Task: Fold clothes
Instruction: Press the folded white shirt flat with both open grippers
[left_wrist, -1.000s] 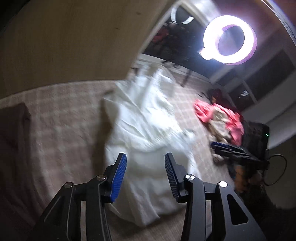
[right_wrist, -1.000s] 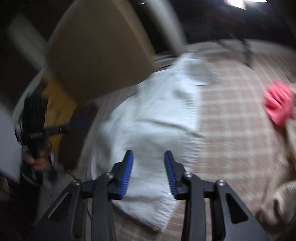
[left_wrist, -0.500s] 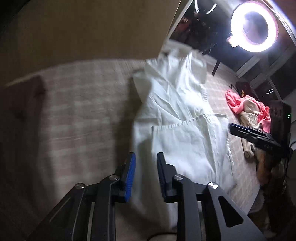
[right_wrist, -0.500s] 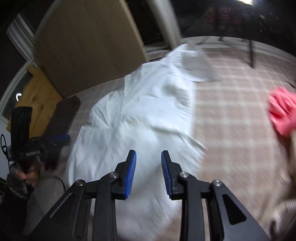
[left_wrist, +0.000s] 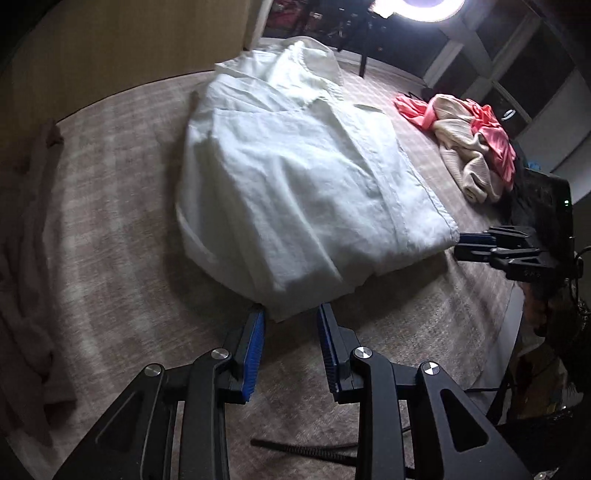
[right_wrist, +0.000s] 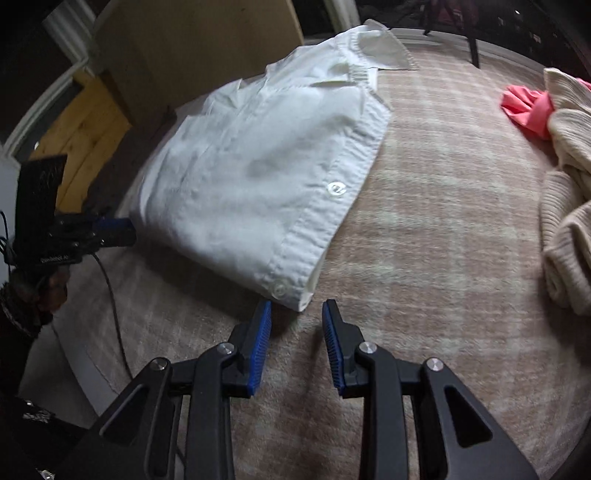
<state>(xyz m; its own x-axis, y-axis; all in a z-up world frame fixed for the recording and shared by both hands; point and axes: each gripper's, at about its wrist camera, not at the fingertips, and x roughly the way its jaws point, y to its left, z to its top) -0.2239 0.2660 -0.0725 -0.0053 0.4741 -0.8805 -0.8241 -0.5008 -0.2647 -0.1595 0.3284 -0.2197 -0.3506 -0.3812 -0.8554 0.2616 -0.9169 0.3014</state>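
Observation:
A white button-up shirt (left_wrist: 295, 177) lies folded on a checked beige bed cover (left_wrist: 122, 221); it also shows in the right wrist view (right_wrist: 258, 166), collar at the far end. My left gripper (left_wrist: 291, 314) is open and empty, its tips just at the shirt's near corner. My right gripper (right_wrist: 296, 308) is open and empty, its tips at the shirt's other near corner by a button. Each gripper shows in the other's view, the right one (left_wrist: 480, 243) and the left one (right_wrist: 110, 229), both beside the shirt's near edge.
A pile of cream knitwear (left_wrist: 469, 147) and a pink garment (left_wrist: 491, 136) lies at the right; it also shows in the right wrist view (right_wrist: 569, 184). A dark brownish cloth (left_wrist: 26, 258) lies at the left. A ring light (left_wrist: 432, 5) glows at the back. A wooden headboard (left_wrist: 110, 44) stands behind.
Both grippers have come down and back to the shirt's near corners and opened wider. The shirt now lies folded shorter and flat instead of stretched out.

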